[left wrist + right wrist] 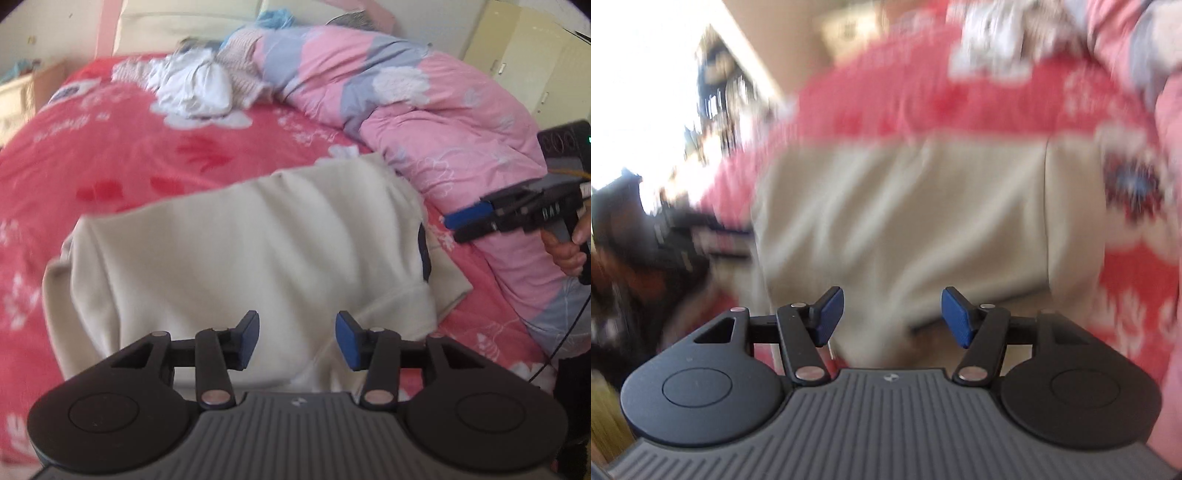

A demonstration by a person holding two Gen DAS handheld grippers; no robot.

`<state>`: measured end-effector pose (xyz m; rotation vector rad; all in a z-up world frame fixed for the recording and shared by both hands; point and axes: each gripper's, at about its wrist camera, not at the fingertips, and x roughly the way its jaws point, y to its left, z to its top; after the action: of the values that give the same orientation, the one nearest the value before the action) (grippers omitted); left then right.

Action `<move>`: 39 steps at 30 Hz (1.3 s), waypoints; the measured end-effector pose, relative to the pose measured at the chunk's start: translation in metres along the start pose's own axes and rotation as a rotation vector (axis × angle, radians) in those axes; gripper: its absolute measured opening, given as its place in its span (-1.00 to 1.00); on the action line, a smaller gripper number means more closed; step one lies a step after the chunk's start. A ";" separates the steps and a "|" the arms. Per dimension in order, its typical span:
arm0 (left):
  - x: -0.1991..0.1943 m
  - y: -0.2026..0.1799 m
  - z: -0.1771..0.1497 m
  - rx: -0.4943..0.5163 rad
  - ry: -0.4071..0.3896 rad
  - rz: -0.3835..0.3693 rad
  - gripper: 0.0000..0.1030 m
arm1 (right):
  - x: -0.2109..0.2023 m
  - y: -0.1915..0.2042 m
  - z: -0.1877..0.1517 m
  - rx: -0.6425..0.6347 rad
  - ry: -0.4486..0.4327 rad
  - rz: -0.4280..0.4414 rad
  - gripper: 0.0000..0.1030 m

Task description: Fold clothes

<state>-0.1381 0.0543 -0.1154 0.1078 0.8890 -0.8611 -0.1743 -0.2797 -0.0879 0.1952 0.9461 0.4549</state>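
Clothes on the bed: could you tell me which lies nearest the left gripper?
The cream garment, spread flat just beyond the left gripper; the crumpled white clothes lie far up the red bedspread.

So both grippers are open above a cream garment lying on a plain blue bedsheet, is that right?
Not quite: the bedsheet is red with white flowers, not plain blue, as the left wrist view shows. The rest holds: the left gripper and right gripper are open above the cream garment.
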 end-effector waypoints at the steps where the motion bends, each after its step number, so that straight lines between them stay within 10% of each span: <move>1: 0.010 -0.005 0.000 0.008 0.007 -0.013 -0.10 | 0.003 0.003 0.003 -0.009 -0.042 0.002 0.08; 5: 0.047 -0.025 -0.017 0.063 0.070 -0.015 -0.19 | 0.027 0.020 0.001 -0.103 -0.098 -0.006 -0.54; 12: 0.055 -0.033 -0.054 0.133 0.056 0.044 -0.16 | 0.082 0.034 -0.041 -0.186 0.051 -0.011 -0.71; 19: 0.008 0.012 -0.019 -0.044 -0.064 0.023 -0.18 | 0.085 0.035 -0.049 -0.192 0.042 -0.011 -0.72; 26: -0.004 0.118 0.016 -0.278 -0.129 0.332 -0.08 | 0.093 0.035 -0.050 -0.198 0.041 -0.003 -0.72; 30: 0.017 0.165 0.019 -0.469 -0.063 0.264 -0.08 | 0.094 0.035 -0.049 -0.203 0.048 0.003 -0.72; 32: 0.022 0.180 0.011 -0.619 -0.077 0.200 -0.77 | 0.096 0.034 -0.047 -0.205 0.049 0.004 -0.72; 39: -0.004 0.189 -0.036 -0.884 -0.257 0.105 -0.82 | 0.097 0.035 -0.049 -0.201 0.046 0.003 -0.72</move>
<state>-0.0301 0.1985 -0.1834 -0.7030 0.9393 -0.3158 -0.1760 -0.2061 -0.1744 0.0040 0.9381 0.5563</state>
